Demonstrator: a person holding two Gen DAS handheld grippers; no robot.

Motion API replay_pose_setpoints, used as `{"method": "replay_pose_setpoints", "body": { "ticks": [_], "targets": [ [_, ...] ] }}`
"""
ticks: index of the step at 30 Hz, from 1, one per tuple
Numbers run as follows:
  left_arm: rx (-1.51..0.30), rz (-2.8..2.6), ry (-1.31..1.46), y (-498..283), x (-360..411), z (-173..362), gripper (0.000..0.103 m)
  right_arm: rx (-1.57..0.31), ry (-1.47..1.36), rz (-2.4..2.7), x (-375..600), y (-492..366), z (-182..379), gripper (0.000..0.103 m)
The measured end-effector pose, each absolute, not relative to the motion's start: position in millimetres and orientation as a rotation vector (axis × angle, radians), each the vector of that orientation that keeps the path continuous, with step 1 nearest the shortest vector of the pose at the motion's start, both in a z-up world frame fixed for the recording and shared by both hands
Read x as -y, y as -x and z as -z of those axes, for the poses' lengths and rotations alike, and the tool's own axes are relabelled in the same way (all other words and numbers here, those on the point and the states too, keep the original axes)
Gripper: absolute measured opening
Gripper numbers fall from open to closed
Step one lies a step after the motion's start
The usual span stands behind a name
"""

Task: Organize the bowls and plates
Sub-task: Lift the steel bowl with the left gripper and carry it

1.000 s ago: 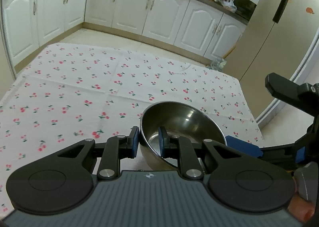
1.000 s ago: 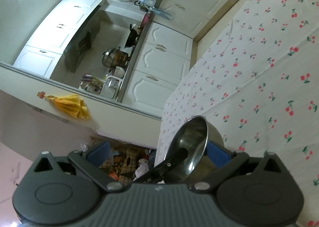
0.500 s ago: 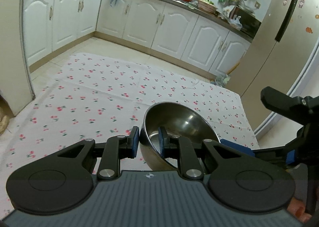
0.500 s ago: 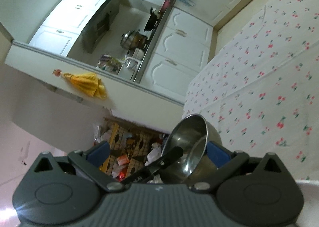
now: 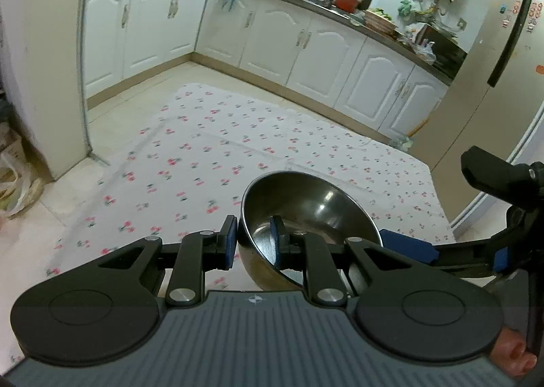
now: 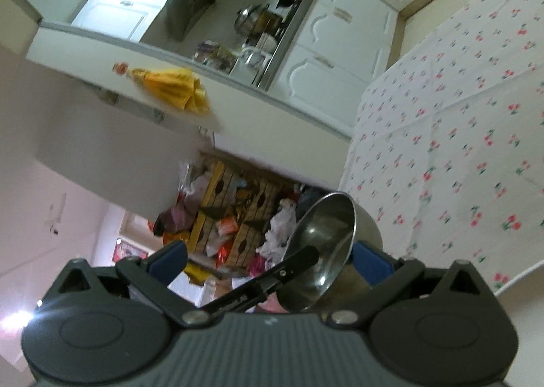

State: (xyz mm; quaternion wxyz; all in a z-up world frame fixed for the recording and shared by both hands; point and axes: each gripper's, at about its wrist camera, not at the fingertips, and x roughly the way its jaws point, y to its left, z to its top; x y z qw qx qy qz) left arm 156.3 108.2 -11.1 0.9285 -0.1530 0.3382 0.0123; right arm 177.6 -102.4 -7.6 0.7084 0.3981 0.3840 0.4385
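A steel bowl (image 5: 306, 207) is held in the air, well above the table with the cherry-print cloth (image 5: 238, 156). My left gripper (image 5: 253, 242) is shut on the bowl's near rim, one blue pad outside and one inside. My right gripper (image 6: 268, 258) is wide open around the same bowl (image 6: 326, 244), which sits tilted between its blue pads (image 6: 369, 263); the left gripper's finger (image 6: 289, 264) reaches into the bowl there. The right gripper also shows at the right of the left wrist view (image 5: 503, 244).
White kitchen cabinets (image 5: 306, 44) and a cluttered counter run along the far side. A fridge (image 5: 503, 57) stands at the right. A wall corner (image 5: 51, 81) and bags on the floor (image 5: 10, 183) are at the left. Crates with clutter (image 6: 231, 217) lie beyond the table edge.
Both grippers and the bowl have risen and drawn back from the table; the cloth looks smaller and farther. The left grip on the rim is unchanged.
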Motion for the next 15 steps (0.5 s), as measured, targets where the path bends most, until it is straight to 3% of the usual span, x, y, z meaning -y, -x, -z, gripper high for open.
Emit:
{"method": "replay_pose_setpoints", "body": {
  "ticks": [15],
  "targets": [
    [-0.689,-0.113,0.295,-133.1,-112.8,9.6,0.017,-0.952,-0.792,-1.059,61.1,-156.9,16.2,0.103]
  ]
}}
